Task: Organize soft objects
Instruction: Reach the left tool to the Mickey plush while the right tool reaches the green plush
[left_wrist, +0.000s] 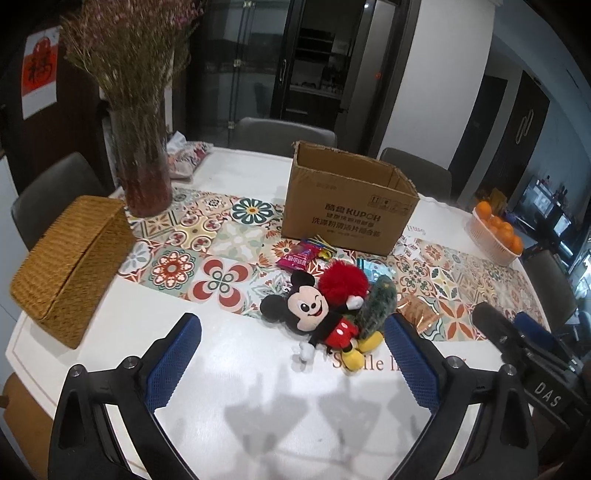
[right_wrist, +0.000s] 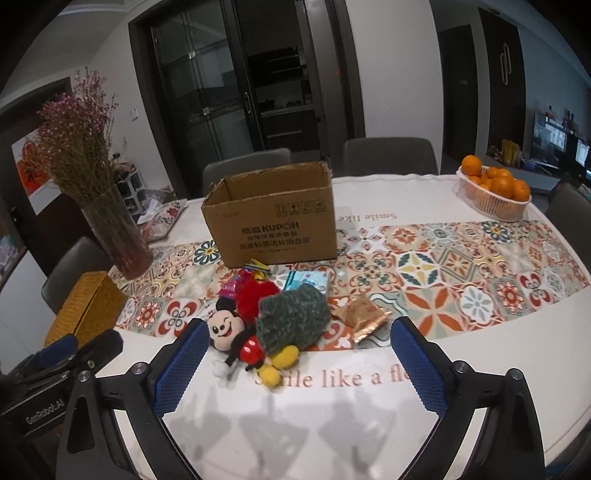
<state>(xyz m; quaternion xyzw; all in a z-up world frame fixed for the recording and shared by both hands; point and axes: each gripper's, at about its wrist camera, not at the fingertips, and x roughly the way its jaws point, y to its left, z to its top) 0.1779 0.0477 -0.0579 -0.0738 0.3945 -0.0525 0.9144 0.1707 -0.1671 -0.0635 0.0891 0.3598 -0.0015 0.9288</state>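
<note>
Lying on the bench (left_wrist: 110, 332) before the cardboard box (left_wrist: 347, 206), the mouse doll (left_wrist: 314, 317) touches a red pompom (left_wrist: 343, 282). Both the left hand-held gripper (left_wrist: 291, 347) and right hand-held gripper (right_wrist: 297, 350) hang wide open, holding nothing.

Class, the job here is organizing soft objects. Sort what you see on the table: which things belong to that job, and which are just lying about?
Belong to the job:
- mouse plush toy in red shorts
- fluffy red pompom
- dark green knitted piece
- open brown cardboard box

Just lying about:
- glass vase of dried flowers
- woven wicker box
- white basket of oranges
- gold foil snack packet
</note>
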